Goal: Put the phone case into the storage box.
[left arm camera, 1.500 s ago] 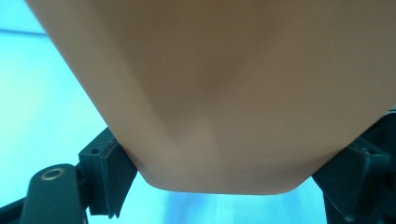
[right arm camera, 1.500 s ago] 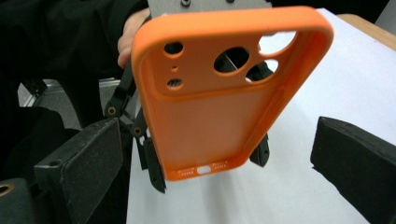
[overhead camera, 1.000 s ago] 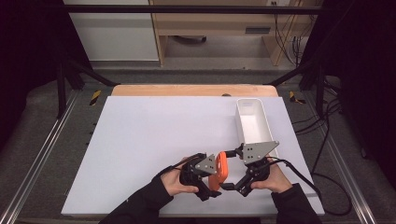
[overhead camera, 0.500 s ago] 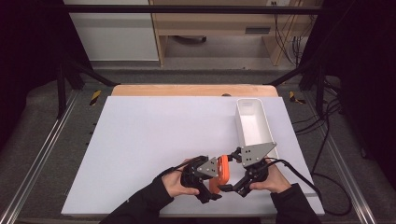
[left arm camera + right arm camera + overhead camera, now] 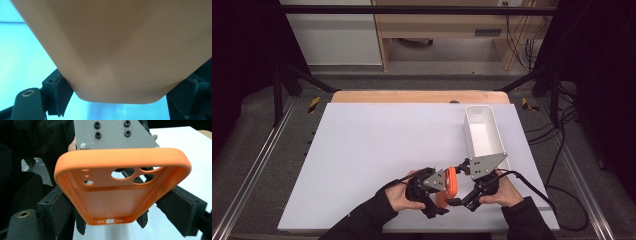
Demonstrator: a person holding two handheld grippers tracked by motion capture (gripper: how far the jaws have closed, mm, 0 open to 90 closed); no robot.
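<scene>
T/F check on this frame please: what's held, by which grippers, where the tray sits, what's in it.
1. Both grippers clamp the orange phone case. True: the left gripper and the right gripper each have pads pressed on its sides.
2. The case lies flat on the table. False: it is held up between the hands, standing on edge.
3. The white tray sits at the table's right side. True.
4. The tray holds a phone. False: its inside looks empty.
5. The case has camera cutouts. True, seen in the right gripper view.
</scene>
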